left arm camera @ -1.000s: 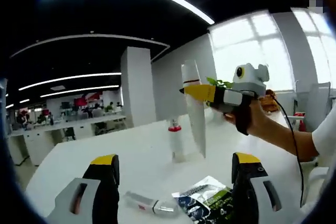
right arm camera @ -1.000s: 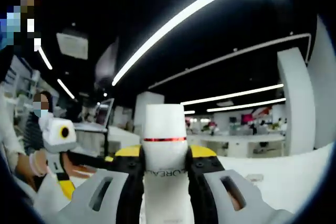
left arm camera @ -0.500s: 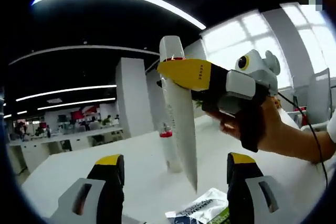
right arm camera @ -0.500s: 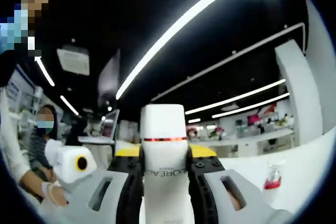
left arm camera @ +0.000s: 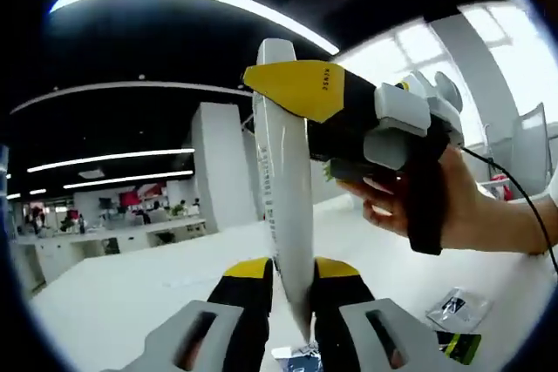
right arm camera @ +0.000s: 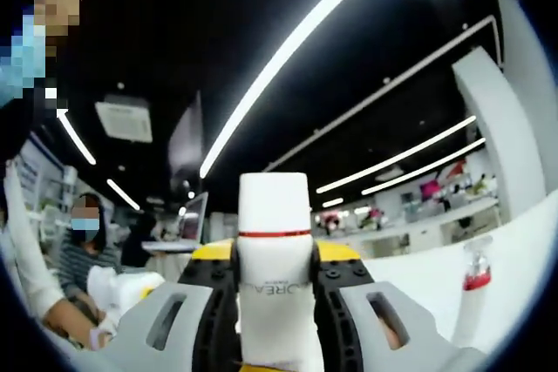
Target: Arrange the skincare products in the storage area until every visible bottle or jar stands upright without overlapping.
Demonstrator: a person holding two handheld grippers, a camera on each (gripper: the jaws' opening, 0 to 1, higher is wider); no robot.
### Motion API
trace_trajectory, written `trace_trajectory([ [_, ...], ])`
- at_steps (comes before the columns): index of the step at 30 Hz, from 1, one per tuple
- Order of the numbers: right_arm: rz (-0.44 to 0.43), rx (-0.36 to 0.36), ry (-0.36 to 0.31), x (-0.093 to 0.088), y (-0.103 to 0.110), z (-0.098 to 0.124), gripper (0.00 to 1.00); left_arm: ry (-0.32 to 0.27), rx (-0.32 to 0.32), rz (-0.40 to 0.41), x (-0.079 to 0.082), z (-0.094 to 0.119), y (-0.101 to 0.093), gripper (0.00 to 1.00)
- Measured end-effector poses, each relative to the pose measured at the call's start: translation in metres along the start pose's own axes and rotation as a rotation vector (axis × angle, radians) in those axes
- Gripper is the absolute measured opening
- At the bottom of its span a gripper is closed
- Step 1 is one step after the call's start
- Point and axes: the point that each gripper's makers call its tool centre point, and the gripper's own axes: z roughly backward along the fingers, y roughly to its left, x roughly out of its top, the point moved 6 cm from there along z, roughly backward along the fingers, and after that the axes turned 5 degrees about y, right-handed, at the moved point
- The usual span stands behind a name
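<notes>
- The right hand-held gripper (right arm camera: 275,289) is clamped on a white tube (right arm camera: 274,276) with a thin red band, its black-and-yellow jaws pressed to both sides; the tube's white cap points away from the camera, up toward the ceiling lights.
- In the left gripper view that same white tube (left arm camera: 283,206) hangs in mid-air above the desk (left arm camera: 131,289), long and tapering to a flat crimped end at the bottom, and the right hand-held gripper (left arm camera: 296,89) grips it near the top with a yellow jaw across it.
- A person's hand (left arm camera: 436,211) wraps the right tool's handle, with a dark cable trailing off behind it.
- The left hand-held gripper (left arm camera: 292,289) has its jaws drawn close, one on each side of the tube's lower end; whether they actually pinch it cannot be told.
- Down on the white desk, flat sachets (left arm camera: 453,311) lie to the right.
- In the right gripper view, a small clear bottle with a red collar (right arm camera: 471,289) stands upright on the desk at right.
</notes>
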Motion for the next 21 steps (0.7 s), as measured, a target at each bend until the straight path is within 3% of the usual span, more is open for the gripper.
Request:
trace_trajectory([
  [1, -0.001, -0.003, -0.001, 0.000, 0.000, 0.001, 0.31, 0.018, 0.015, -0.013, 0.001, 0.001, 0.003, 0.15],
  [3, -0.012, -0.018, 0.003, -0.005, -0.002, 0.002, 0.31, 0.053, 0.109, -0.084, 0.001, 0.005, 0.015, 0.11],
  [7, -0.012, 0.009, -0.027, -0.010, -0.001, 0.001, 0.32, 0.089, 0.159, -0.174, 0.002, 0.013, 0.025, 0.10],
  [10, 0.004, 0.009, -0.018, -0.012, 0.000, -0.001, 0.33, 0.115, 0.231, -0.305, 0.003, 0.019, 0.034, 0.09],
  [12, 0.016, 0.014, 0.002, -0.014, 0.001, -0.001, 0.35, 0.134, 0.326, -0.412, 0.006, 0.026, 0.043, 0.09],
  [14, 0.041, 0.009, -0.001, -0.014, 0.000, -0.001, 0.38, 0.145, 0.346, -0.468, 0.009, 0.028, 0.046, 0.09],
  [16, 0.192, -0.038, 0.001, -0.010, -0.004, 0.002, 0.43, 0.171, 0.418, -0.590, 0.010, 0.035, 0.050, 0.08],
  [17, 0.244, -0.056, -0.002, -0.009, -0.005, 0.003, 0.47, 0.177, 0.428, -0.607, 0.010, 0.035, 0.051, 0.08],
  [20, 0.304, -0.092, 0.013, -0.010, -0.008, 0.004, 0.54, 0.192, 0.478, -0.663, 0.009, 0.039, 0.055, 0.08],
  [21, 0.355, -0.115, 0.012, -0.009, -0.008, 0.004, 0.55, 0.210, 0.519, -0.724, 0.010, 0.043, 0.059, 0.08],
])
